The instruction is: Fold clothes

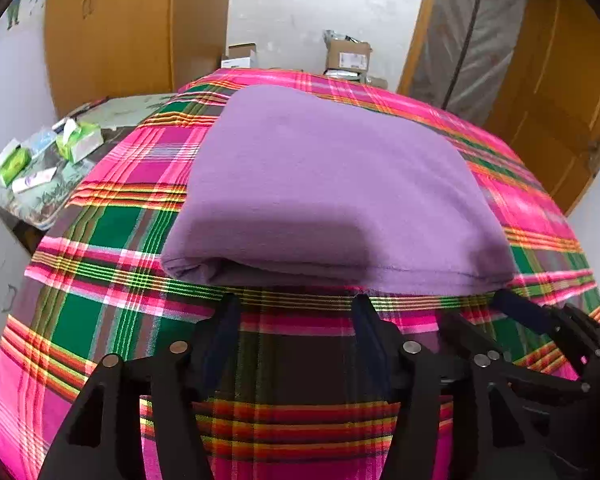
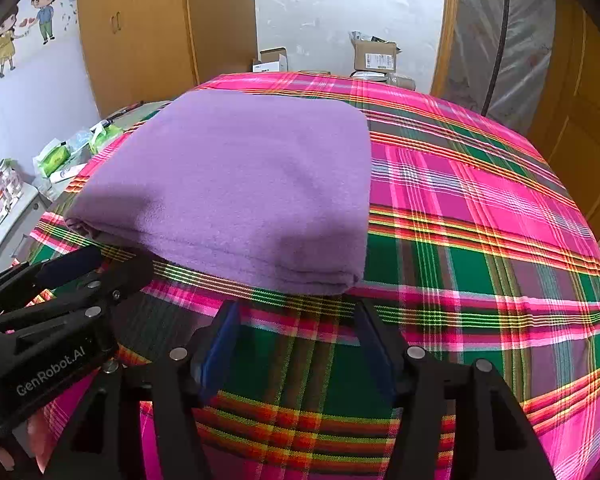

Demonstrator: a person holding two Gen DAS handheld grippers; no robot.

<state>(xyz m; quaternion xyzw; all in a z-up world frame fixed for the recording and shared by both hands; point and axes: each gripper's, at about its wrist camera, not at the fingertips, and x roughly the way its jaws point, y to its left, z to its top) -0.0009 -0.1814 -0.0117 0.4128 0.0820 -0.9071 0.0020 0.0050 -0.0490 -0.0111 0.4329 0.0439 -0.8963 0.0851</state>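
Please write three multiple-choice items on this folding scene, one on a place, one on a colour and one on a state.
1. Where does the purple cloth lie?
A. on the plaid sheet
B. on the floor
C. in a cardboard box

2. What colour are the gripper pads?
A. white
B. dark blue
C. yellow

3. How is the cloth?
A. spread flat in one layer
B. folded into a rectangle
C. crumpled in a ball

Answers: 1 A, plaid shows all around it. 2 B, seen on the right gripper. 3 B, stacked layers show at its near edge.
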